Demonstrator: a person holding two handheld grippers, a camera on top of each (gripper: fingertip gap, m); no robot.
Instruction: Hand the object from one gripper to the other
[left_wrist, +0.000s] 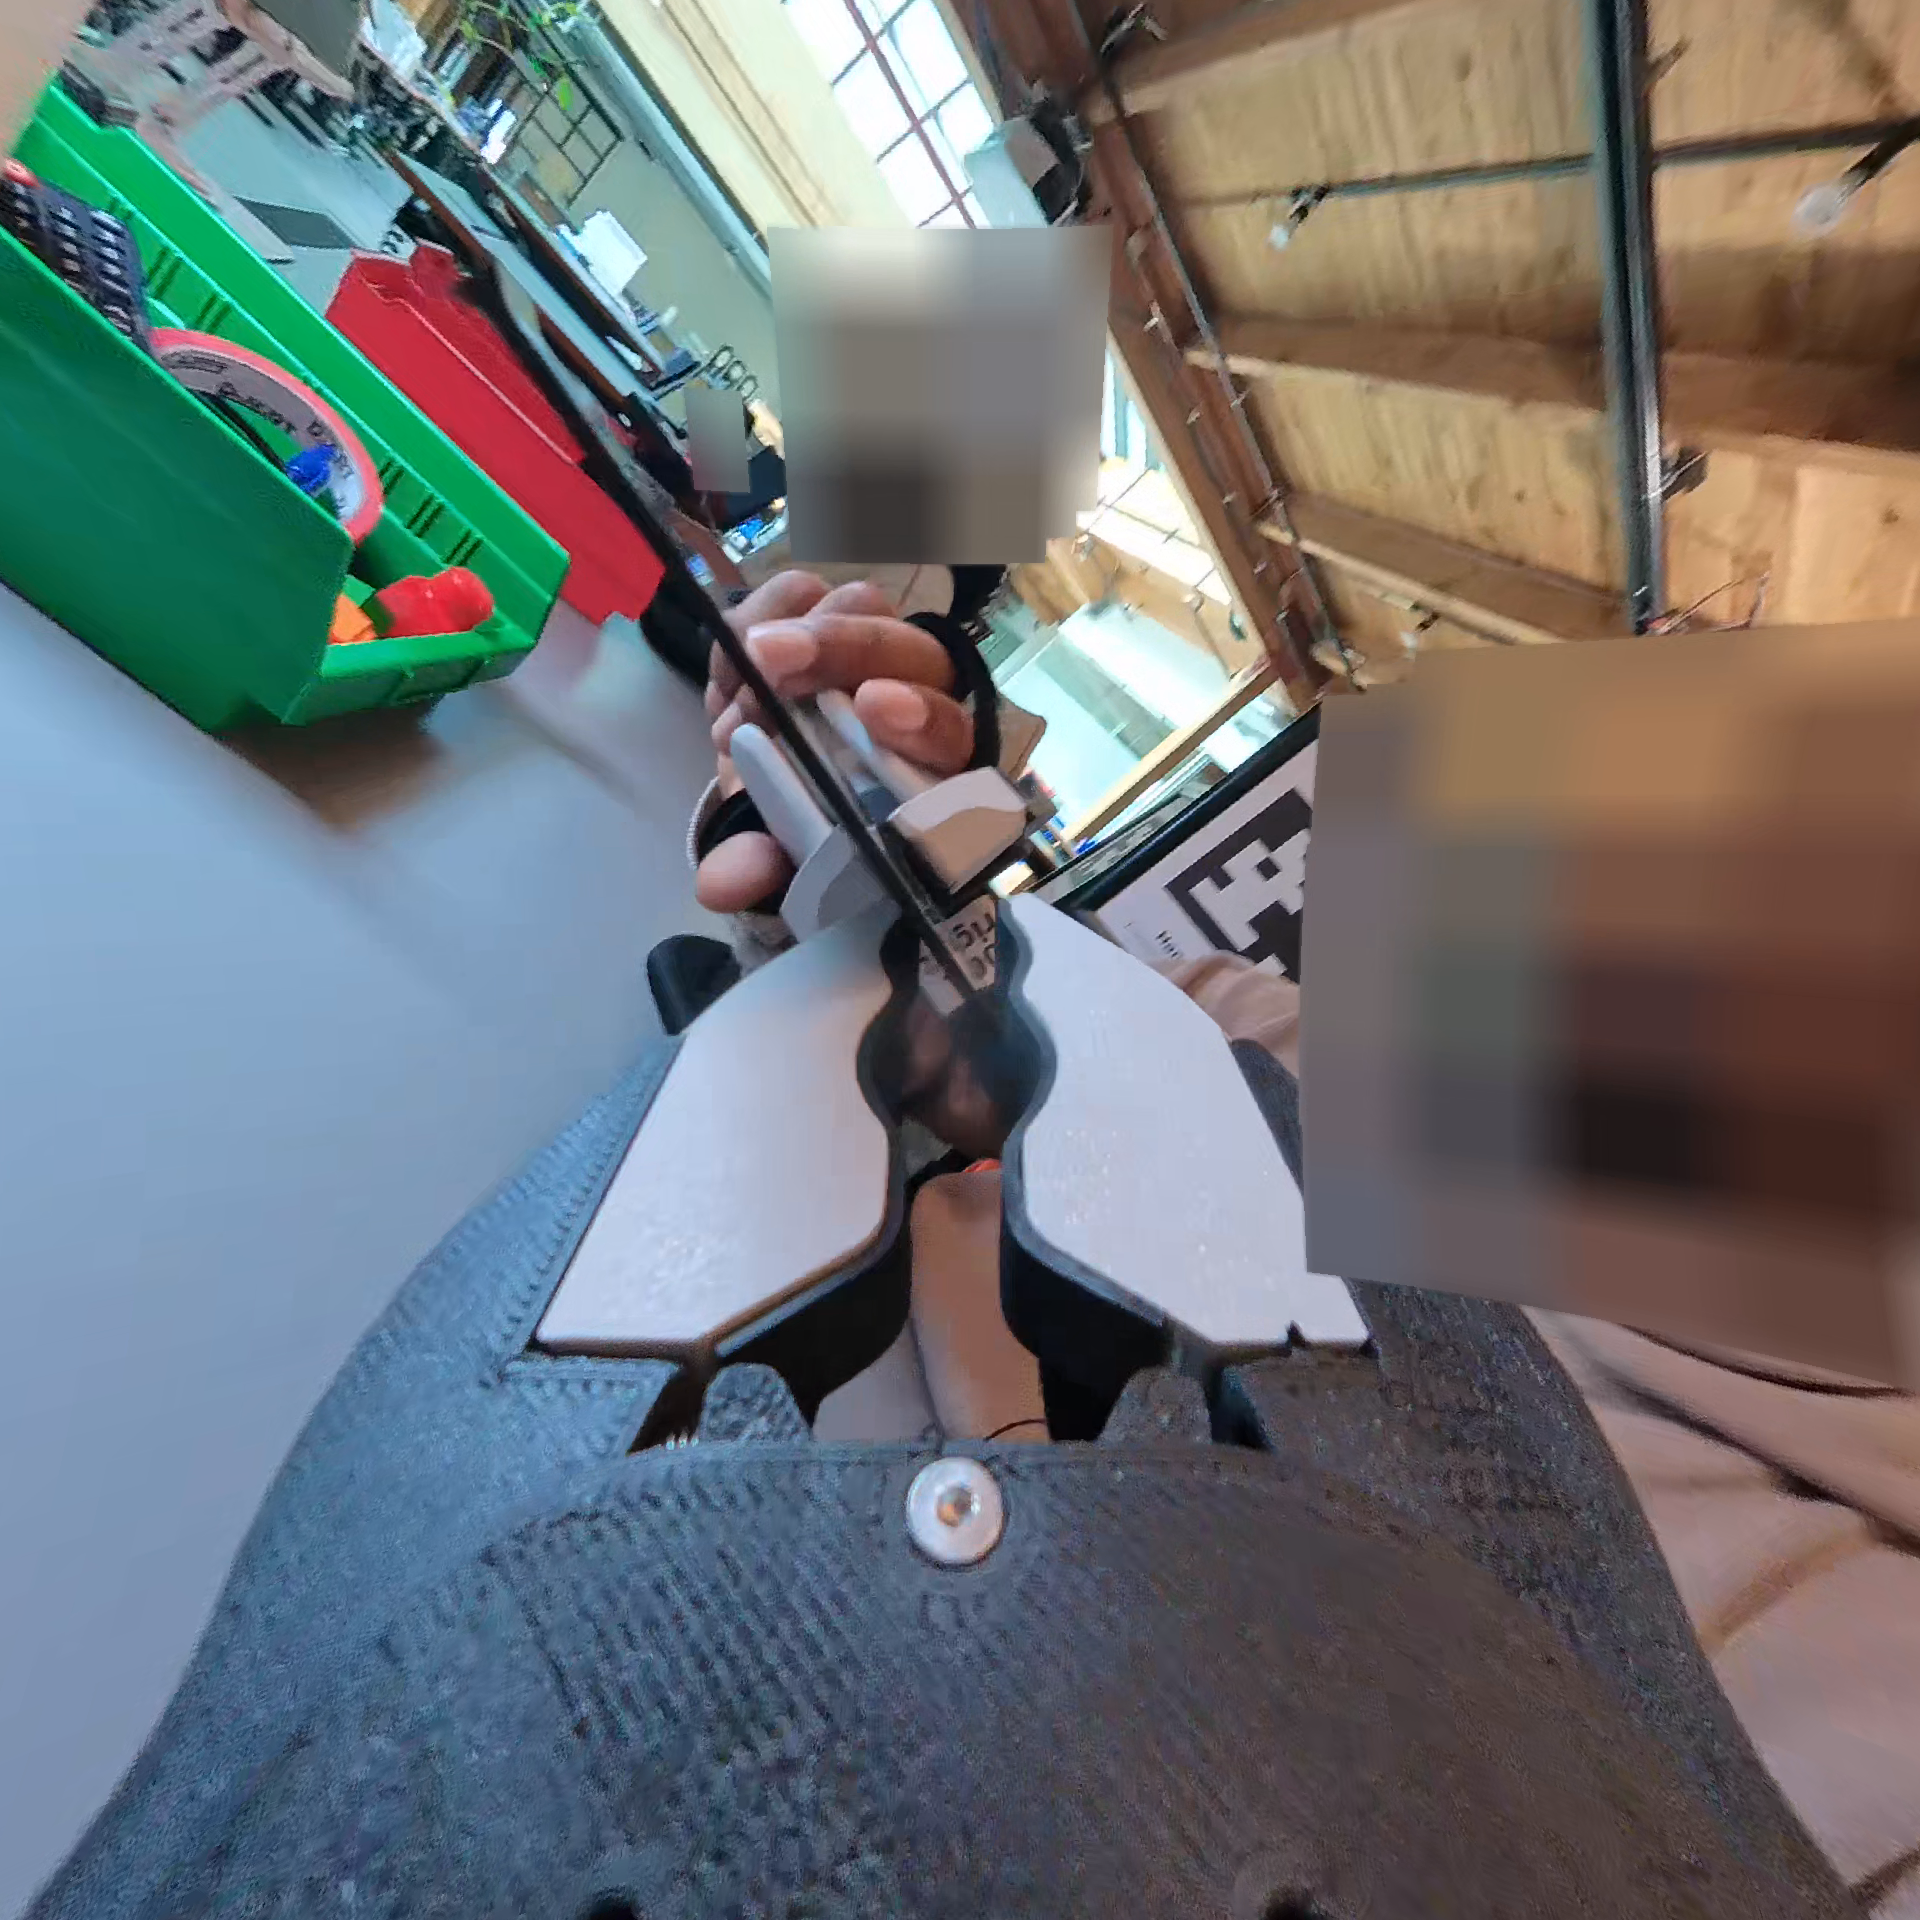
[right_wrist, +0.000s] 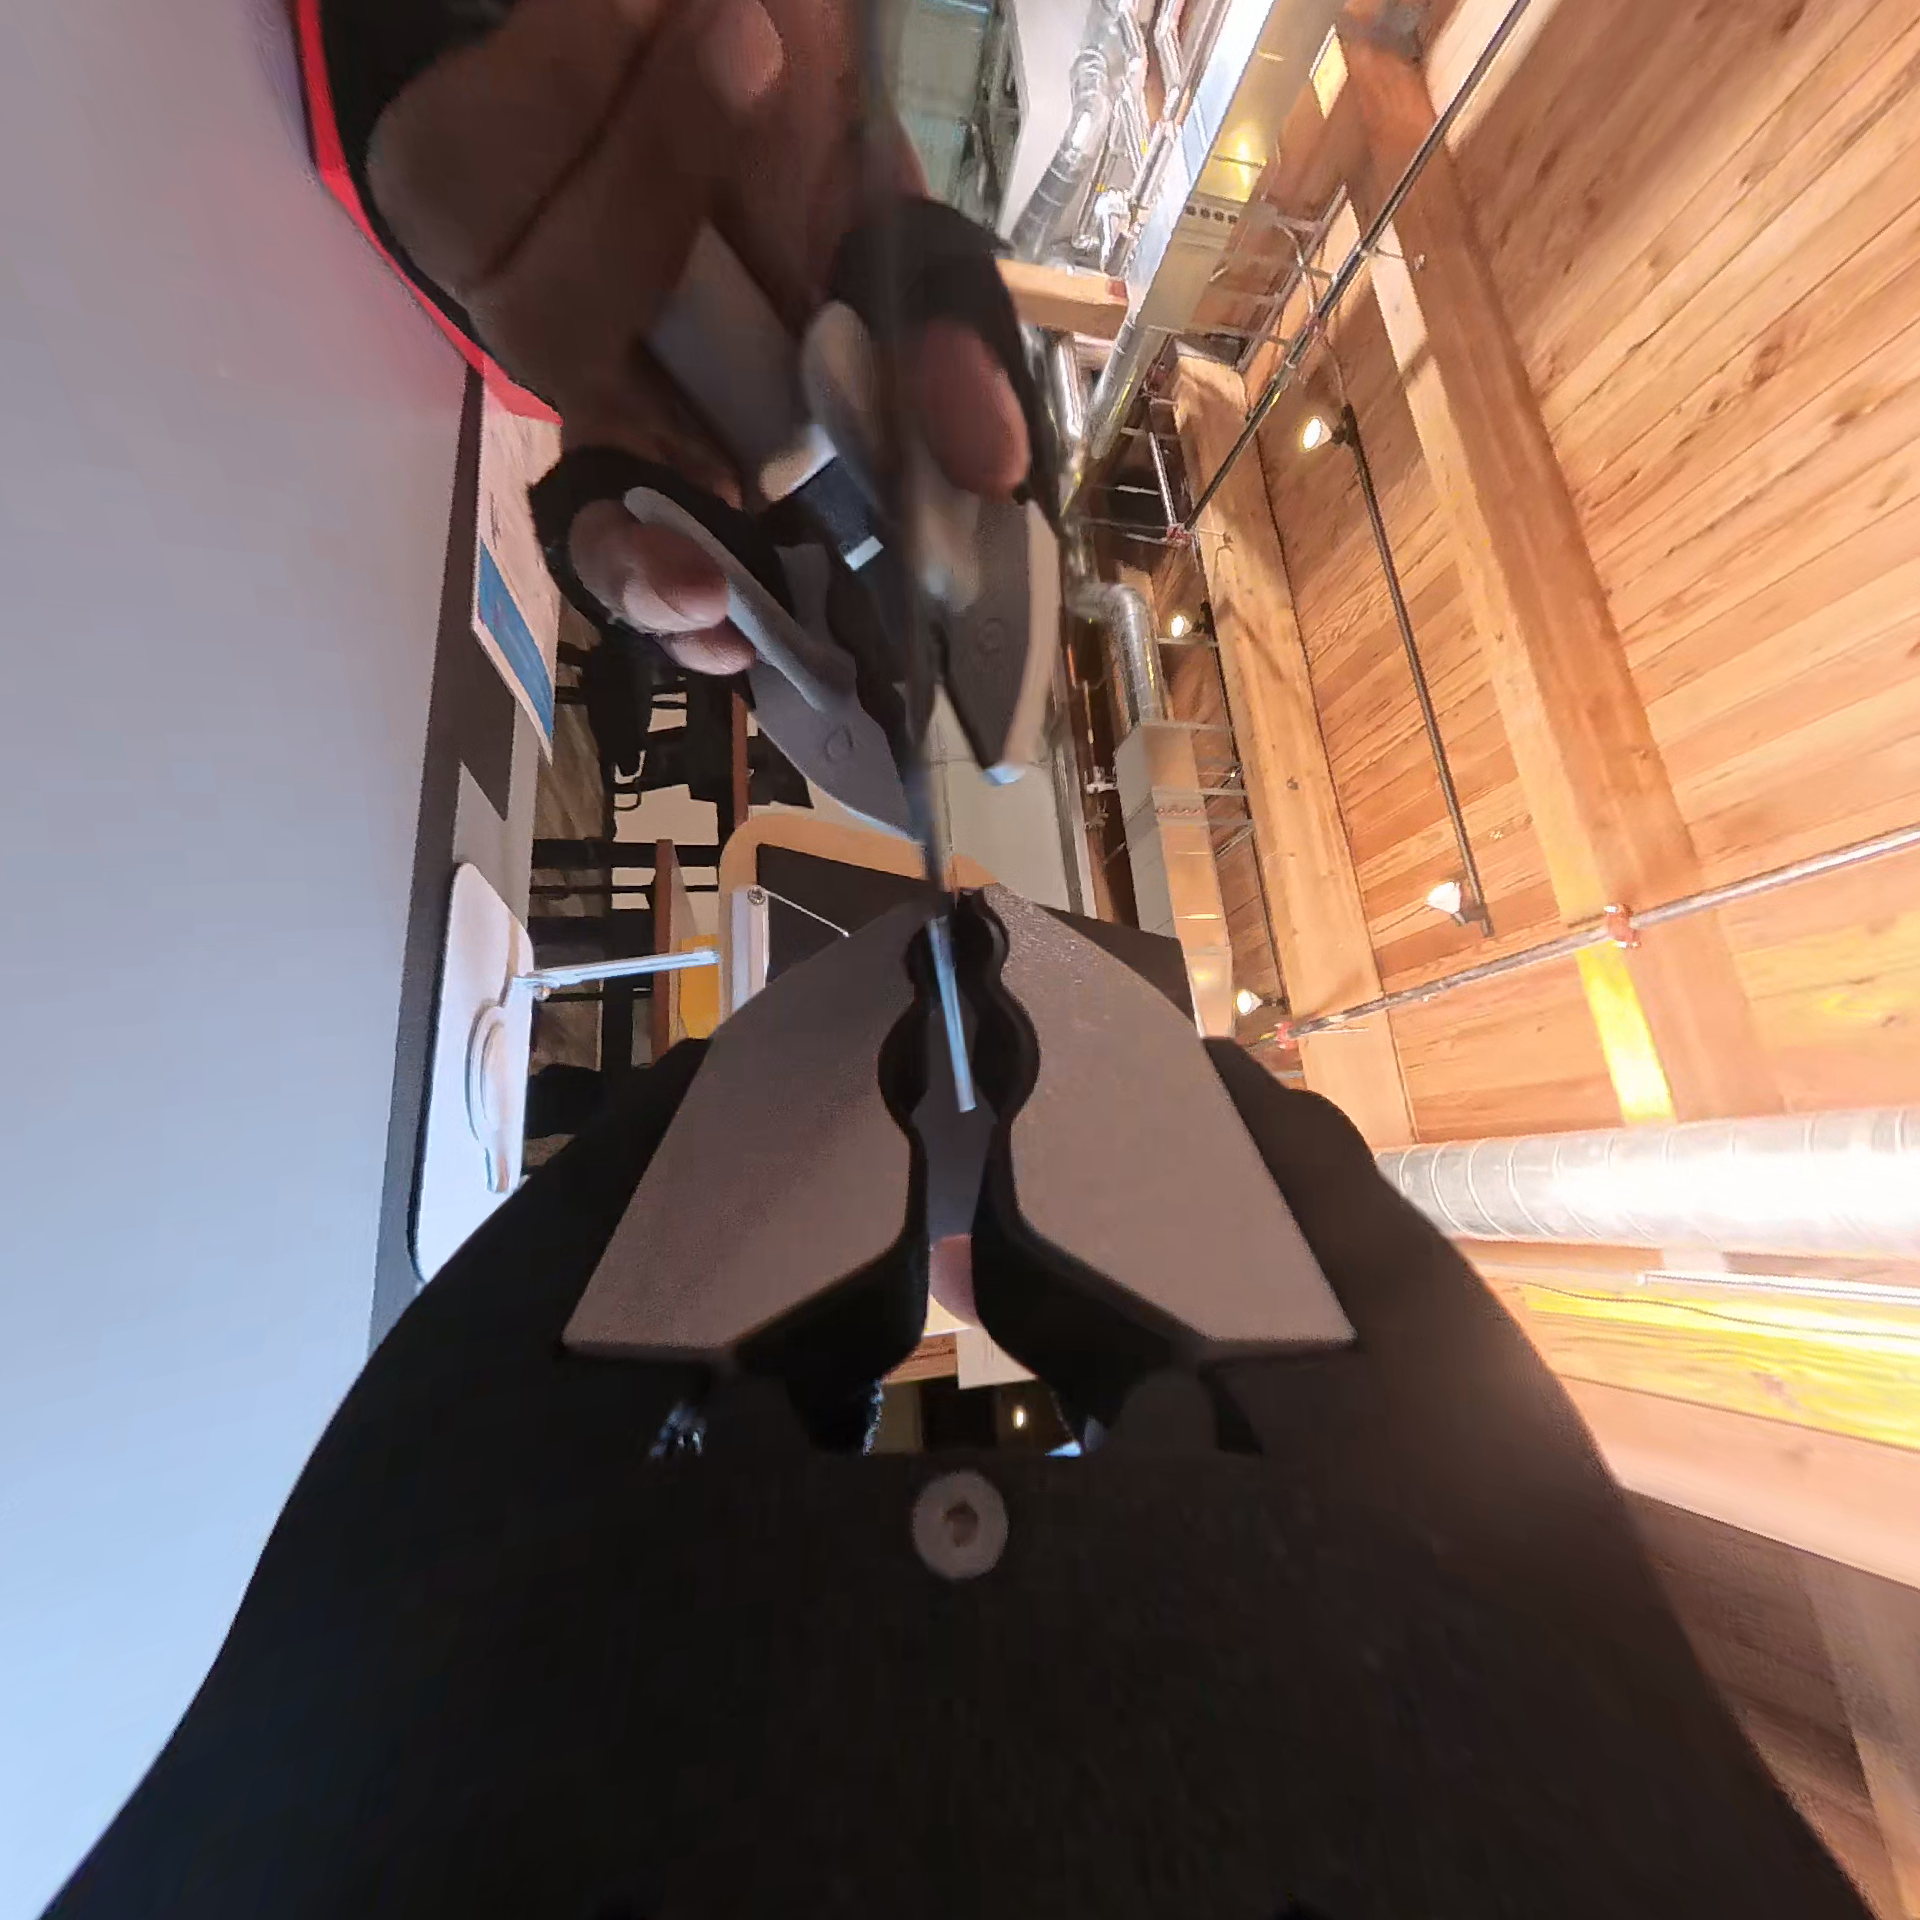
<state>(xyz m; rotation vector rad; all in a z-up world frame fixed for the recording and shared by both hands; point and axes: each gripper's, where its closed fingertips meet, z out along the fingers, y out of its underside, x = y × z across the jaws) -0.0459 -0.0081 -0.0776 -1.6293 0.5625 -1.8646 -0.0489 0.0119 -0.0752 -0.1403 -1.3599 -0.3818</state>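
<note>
A thin flat black strip (left_wrist: 727, 634) is seen edge-on, running between the two grippers in mid-air. My left gripper (left_wrist: 951, 935) is shut on its near end, which carries a white label. My right gripper (left_wrist: 883, 862), held in a hand, faces it with its grey fingers on either side of the strip. In the right wrist view the strip's end (right_wrist: 954, 1029) sits between the pads of my right gripper (right_wrist: 951, 914), which is shut on it. My left gripper (right_wrist: 935, 800) shows just beyond, its fingers either side of the same strip.
A green bin (left_wrist: 156, 540) with a tape roll (left_wrist: 281, 405) and small toys stands on the grey table (left_wrist: 208, 1039), with a red bin (left_wrist: 488, 416) behind it. A black-and-white marker board (left_wrist: 1236, 894) is at the right. The person holding the grippers is close behind.
</note>
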